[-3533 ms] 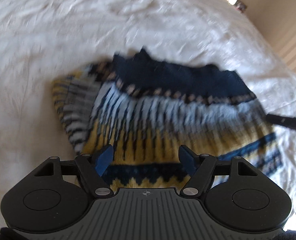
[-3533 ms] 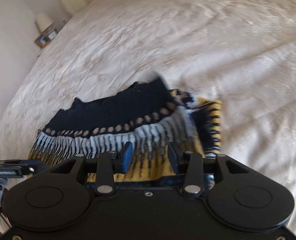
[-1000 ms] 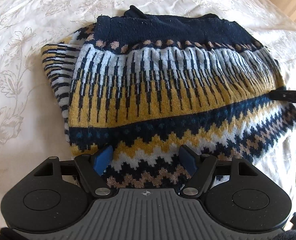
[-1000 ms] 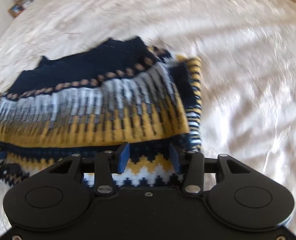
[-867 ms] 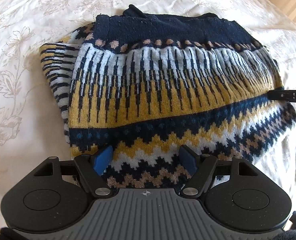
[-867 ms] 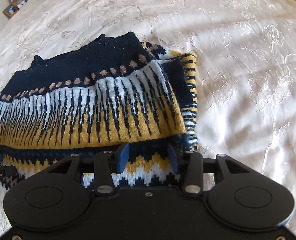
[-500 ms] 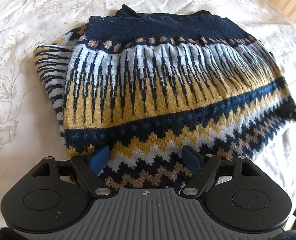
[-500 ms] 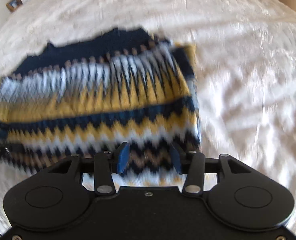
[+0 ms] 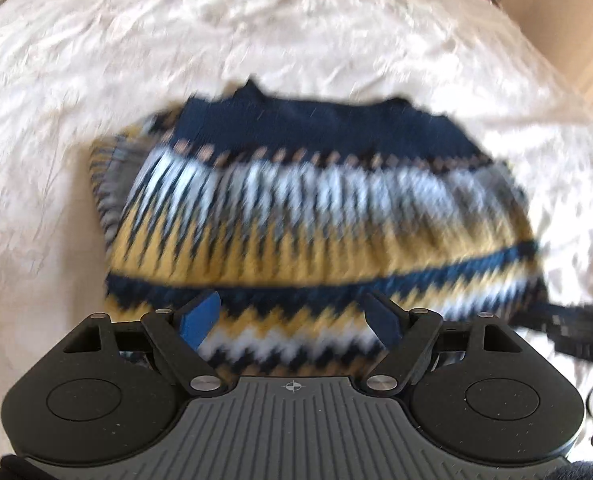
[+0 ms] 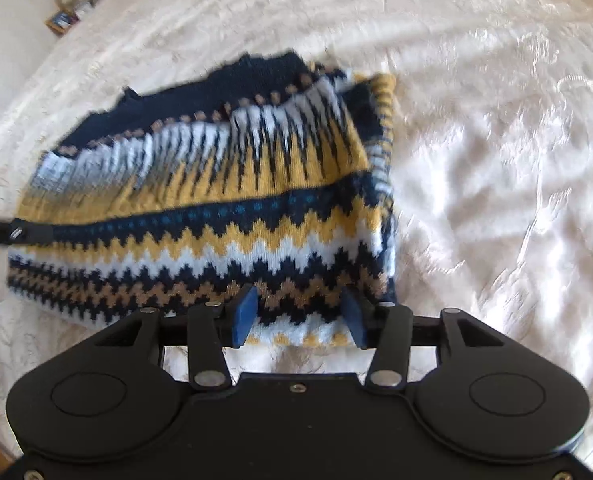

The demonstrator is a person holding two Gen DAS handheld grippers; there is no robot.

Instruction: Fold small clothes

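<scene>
Both my claws had lifted back off the sweater (image 9: 320, 216) since a second earlier, so it sat smaller and lower in both views. My left claw (image 9: 296, 316) stood wide with nothing between its pads, hovering over the zigzag hem at 6 o'clock. My right claw (image 10: 298, 314) stood half apart with nothing pinched, clear of the hem corner below it. The sweater lay folded in half on the white bedspread (image 9: 256, 32), navy neck at 12 o'clock, one sleeve tucked under its side. I judged I had let go because this fold was done.
</scene>
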